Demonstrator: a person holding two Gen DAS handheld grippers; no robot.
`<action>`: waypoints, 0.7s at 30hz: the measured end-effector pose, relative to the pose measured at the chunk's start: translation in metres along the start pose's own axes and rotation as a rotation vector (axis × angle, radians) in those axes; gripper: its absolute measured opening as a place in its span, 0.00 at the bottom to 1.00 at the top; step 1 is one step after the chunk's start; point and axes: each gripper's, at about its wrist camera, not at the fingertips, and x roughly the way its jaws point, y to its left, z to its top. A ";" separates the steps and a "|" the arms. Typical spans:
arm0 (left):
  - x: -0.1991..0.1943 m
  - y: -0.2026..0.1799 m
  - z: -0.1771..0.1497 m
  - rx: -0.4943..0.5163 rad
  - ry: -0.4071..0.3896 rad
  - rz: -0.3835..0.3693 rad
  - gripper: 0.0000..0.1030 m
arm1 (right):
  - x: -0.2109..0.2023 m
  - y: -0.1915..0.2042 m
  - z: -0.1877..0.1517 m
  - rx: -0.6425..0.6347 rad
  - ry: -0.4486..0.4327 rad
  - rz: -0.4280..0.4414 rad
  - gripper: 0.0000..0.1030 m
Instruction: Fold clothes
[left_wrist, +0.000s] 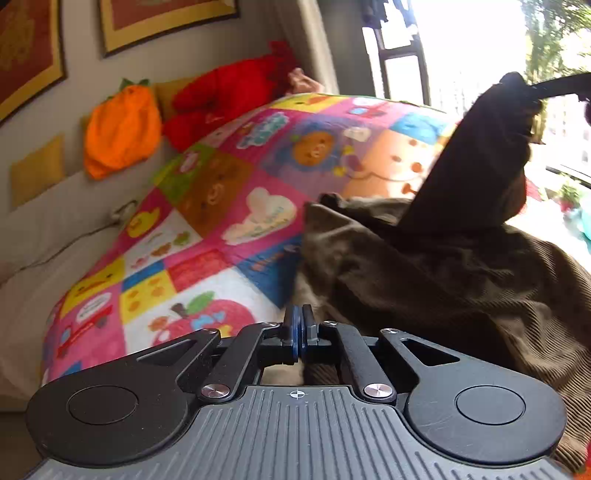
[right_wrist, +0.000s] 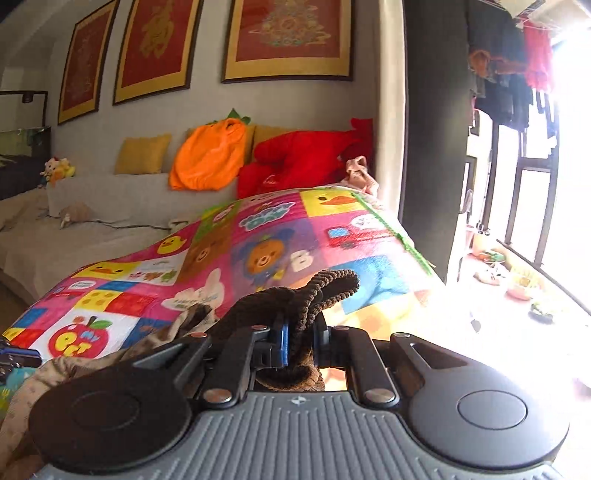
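Observation:
A brown corduroy garment (left_wrist: 443, 280) lies bunched on a colourful patchwork quilt (left_wrist: 229, 177). My right gripper (right_wrist: 300, 334) is shut on a bunched fold of the brown corduroy garment (right_wrist: 314, 295); in the left wrist view it (left_wrist: 532, 92) lifts one end of the cloth up at the upper right. My left gripper (left_wrist: 302, 332) has its jaws together low at the garment's near edge; whether cloth is pinched between them is not visible. A lighter patterned cloth (right_wrist: 44, 376) lies at the left in the right wrist view.
An orange cushion (right_wrist: 208, 158) and a red cushion (right_wrist: 303, 158) lean on the sofa back beyond the quilt (right_wrist: 258, 236). Framed pictures (right_wrist: 291, 37) hang on the wall. A bright window (right_wrist: 535, 184) with hanging laundry and a sill with small items is at the right.

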 end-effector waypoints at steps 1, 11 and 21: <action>0.007 0.021 0.007 -0.029 -0.003 0.063 0.02 | 0.012 -0.011 0.008 0.001 -0.003 -0.046 0.11; -0.009 0.035 0.006 -0.154 0.072 -0.160 0.74 | 0.116 -0.082 0.008 0.068 0.116 -0.335 0.08; -0.039 -0.128 -0.048 0.294 0.168 -0.541 0.83 | 0.128 -0.071 -0.012 0.047 0.147 -0.343 0.08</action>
